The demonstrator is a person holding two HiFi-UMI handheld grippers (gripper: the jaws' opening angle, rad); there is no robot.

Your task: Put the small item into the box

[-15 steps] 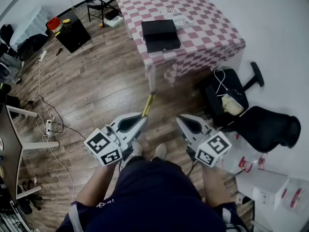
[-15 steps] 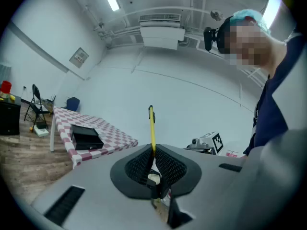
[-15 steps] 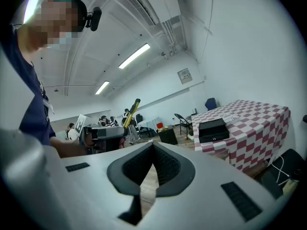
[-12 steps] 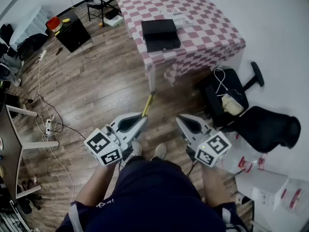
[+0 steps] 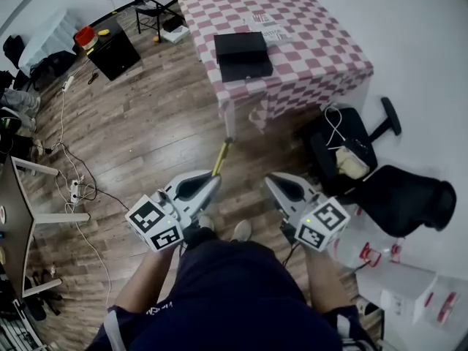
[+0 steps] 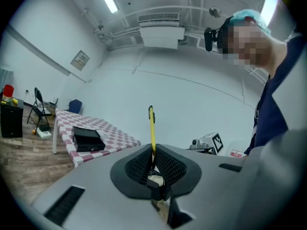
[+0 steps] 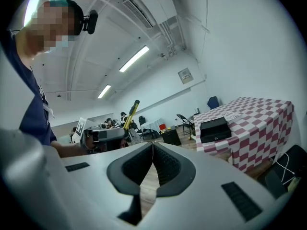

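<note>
The left gripper has its fingers clamped on the lower end of a yellow pen, whose free end sticks out ahead of them toward the far side, above the wooden floor. Just to the right, the right gripper has its fingers pressed together with nothing between them. Far ahead, the black box sits on the checkered surface, by its near left edge, well apart from both grippers.

Table is covered w/ checked cloth; box on it is finished matt black. Floor below: wood planks, slight sheen. Pen: glossy yellow plastic.
</note>
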